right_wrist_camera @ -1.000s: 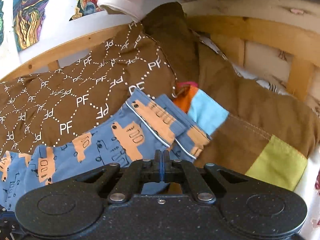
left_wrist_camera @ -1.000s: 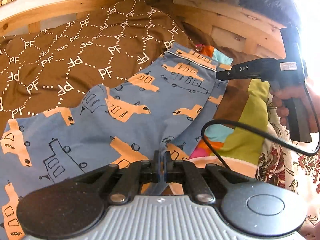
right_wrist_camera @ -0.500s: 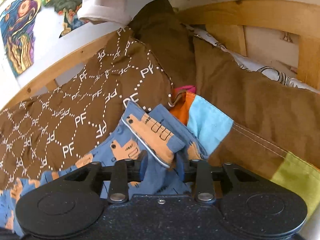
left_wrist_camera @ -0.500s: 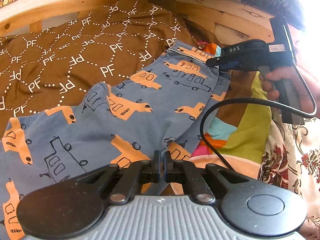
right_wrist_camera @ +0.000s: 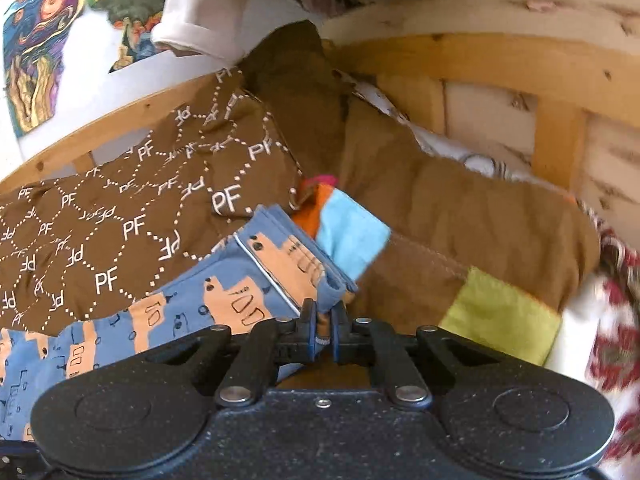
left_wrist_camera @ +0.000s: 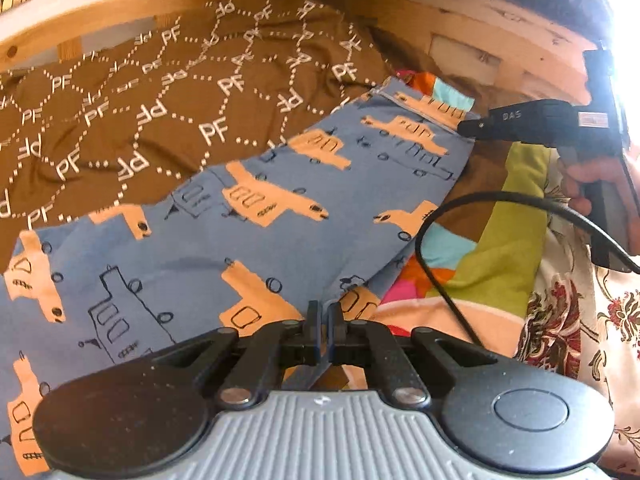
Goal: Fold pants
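Note:
Blue pants (left_wrist_camera: 280, 240) printed with orange vehicles lie spread across a bed. My left gripper (left_wrist_camera: 322, 312) is shut on a fold of the pants at their near edge, by the crotch. The right gripper (right_wrist_camera: 322, 314) is at the far corner of the waistband (right_wrist_camera: 288, 264). Its jaws are closing, with the waistband cloth pinched between the pads. From the left wrist view the right gripper (left_wrist_camera: 464, 126) reaches in from the right and meets that waistband corner. A hand (left_wrist_camera: 588, 176) holds its handle.
A brown blanket (left_wrist_camera: 160, 120) with white "PF" lettering lies under and behind the pants. To the right a patchwork quilt (left_wrist_camera: 500, 240) shows. A wooden bed frame (right_wrist_camera: 480, 56) curves behind. A black cable (left_wrist_camera: 424, 240) loops over the quilt.
The right gripper opened, pushed forward over the waistband corner, then closed on it. The left gripper stayed shut on the pants in the same place.

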